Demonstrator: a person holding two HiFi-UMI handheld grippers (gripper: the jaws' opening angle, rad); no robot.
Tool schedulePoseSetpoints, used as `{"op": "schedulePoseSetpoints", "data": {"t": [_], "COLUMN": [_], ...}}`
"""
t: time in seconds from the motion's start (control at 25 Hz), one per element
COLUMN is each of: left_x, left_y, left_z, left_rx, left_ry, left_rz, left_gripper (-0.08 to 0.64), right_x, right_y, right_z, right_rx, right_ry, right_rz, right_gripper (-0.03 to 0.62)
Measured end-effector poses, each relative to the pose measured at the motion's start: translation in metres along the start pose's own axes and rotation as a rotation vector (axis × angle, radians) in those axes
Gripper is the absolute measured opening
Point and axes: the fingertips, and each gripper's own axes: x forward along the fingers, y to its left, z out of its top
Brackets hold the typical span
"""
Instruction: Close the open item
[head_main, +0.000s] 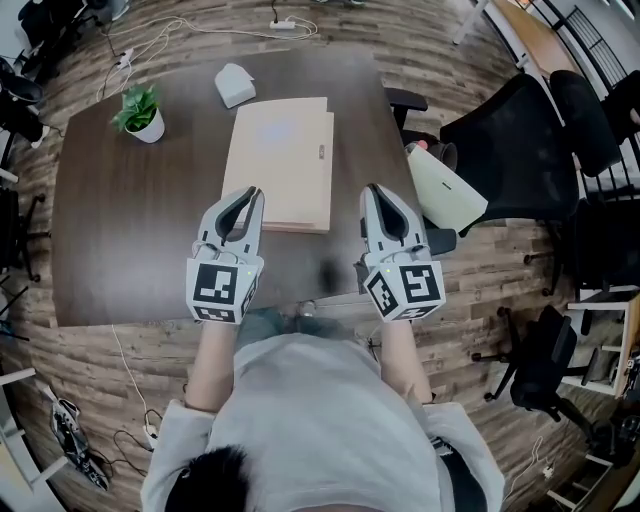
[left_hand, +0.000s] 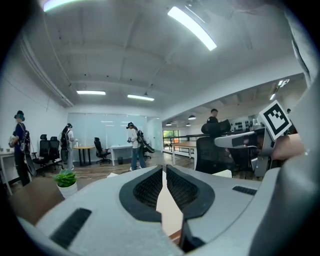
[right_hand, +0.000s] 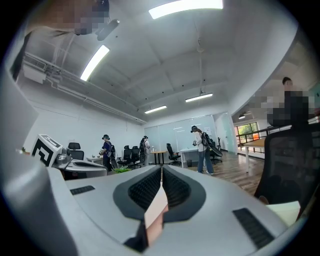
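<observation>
A flat light wooden box (head_main: 281, 161) lies on the dark table (head_main: 120, 230) with its lid down and a small latch (head_main: 322, 152) on its right side. My left gripper (head_main: 255, 192) hovers at the box's near left corner, jaws shut with nothing in them. At the same height to the box's right, my right gripper (head_main: 372, 190) is also shut and holds nothing. The left gripper view shows the closed jaws (left_hand: 164, 167) with a sliver of the box (left_hand: 169, 212) behind them. In the right gripper view the jaws (right_hand: 161, 169) meet the same way.
A small potted plant (head_main: 142, 112) stands at the table's far left and a white object (head_main: 235, 85) lies behind the box. Black office chairs (head_main: 510, 130) and a white seat (head_main: 447, 187) crowd the table's right side. Several people stand far off in the room (left_hand: 134, 145).
</observation>
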Motion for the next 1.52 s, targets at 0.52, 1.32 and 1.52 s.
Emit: {"op": "schedulePoseSetpoints", "data": {"t": [0.52,1.32,1.52], "left_x": [0.019,0.038,0.049], "left_y": [-0.015,-0.059,-0.056], "left_z": [-0.044,-0.141,-0.149], "left_rx": [0.062,0.416,0.451], "left_ry": [0.11,0.358,0.377], "left_rz": [-0.134,-0.315,-0.273], "left_gripper": [0.064,0.209,0.216], "right_x": [0.007,-0.007,-0.011], "right_y": [-0.005,-0.022,-0.026], "right_z": [-0.02,-0.038,-0.037], "right_rx": [0.027,0.039,0.033], "right_ry": [0.04,0.092,0.095], "right_rz": [-0.036,-0.108,-0.122], "right_gripper": [0.014,0.014,0.014]}}
